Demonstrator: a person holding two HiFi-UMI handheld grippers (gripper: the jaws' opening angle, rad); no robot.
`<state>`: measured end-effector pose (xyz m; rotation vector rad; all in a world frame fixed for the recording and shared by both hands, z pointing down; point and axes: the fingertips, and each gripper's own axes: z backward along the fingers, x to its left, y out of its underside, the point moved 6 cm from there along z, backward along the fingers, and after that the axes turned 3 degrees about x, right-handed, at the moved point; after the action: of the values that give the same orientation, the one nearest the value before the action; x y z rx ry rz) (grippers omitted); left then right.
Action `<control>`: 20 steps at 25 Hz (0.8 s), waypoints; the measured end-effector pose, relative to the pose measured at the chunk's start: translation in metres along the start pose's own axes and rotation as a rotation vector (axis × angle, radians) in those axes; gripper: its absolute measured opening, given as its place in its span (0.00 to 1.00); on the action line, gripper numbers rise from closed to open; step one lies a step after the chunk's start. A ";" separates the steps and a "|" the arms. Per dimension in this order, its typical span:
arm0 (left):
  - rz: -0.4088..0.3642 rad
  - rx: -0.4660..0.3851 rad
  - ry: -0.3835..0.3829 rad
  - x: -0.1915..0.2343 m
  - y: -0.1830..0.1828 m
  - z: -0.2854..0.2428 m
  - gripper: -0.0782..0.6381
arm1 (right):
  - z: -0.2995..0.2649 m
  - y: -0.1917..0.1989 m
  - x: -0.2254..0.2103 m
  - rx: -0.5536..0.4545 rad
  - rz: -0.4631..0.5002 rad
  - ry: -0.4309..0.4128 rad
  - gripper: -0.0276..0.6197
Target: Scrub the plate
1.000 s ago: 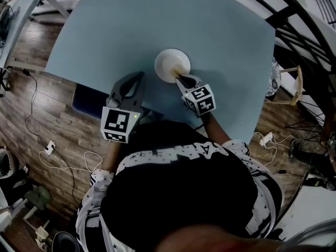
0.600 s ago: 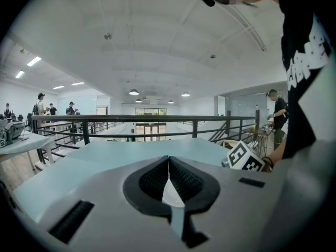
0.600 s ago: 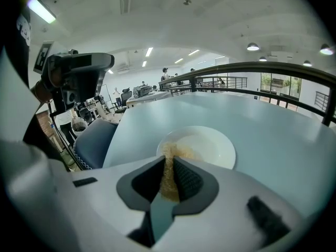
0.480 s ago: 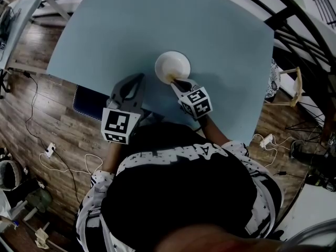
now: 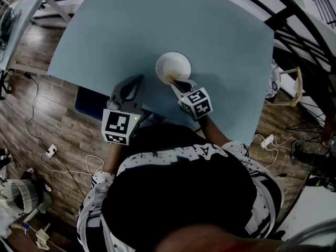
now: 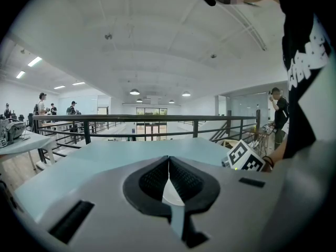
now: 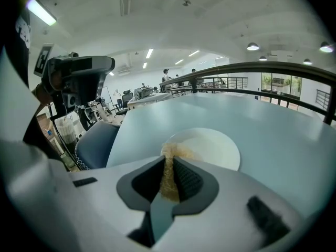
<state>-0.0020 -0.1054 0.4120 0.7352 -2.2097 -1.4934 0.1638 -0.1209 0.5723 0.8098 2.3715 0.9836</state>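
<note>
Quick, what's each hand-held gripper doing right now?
Left hand-held gripper: closed, empty.
Right hand-held gripper: closed on the tan fibrous scrubbing pad, at the round white plate's near edge.

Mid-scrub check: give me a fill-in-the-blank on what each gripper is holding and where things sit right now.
1. The right gripper is shut on a tan scrub pad whose far end lies on the white ____.
2. That dish rests on a light ____ table.
3. The left gripper has its jaws ____, with nothing between them.

Missing words: plate; blue; shut.
</note>
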 end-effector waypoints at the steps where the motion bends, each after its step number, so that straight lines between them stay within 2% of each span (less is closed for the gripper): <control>1: 0.000 0.000 0.001 0.000 -0.001 0.000 0.13 | 0.001 -0.001 0.000 -0.002 -0.005 0.002 0.12; 8: -0.002 -0.004 0.014 0.001 -0.002 0.000 0.13 | 0.016 -0.017 -0.001 -0.056 -0.050 0.011 0.12; 20: -0.011 -0.020 0.055 -0.002 -0.012 -0.014 0.13 | 0.058 -0.054 -0.016 -0.215 -0.091 0.076 0.12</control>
<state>0.0104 -0.1182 0.4064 0.7745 -2.1508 -1.4806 0.1912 -0.1350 0.4975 0.5885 2.2926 1.2245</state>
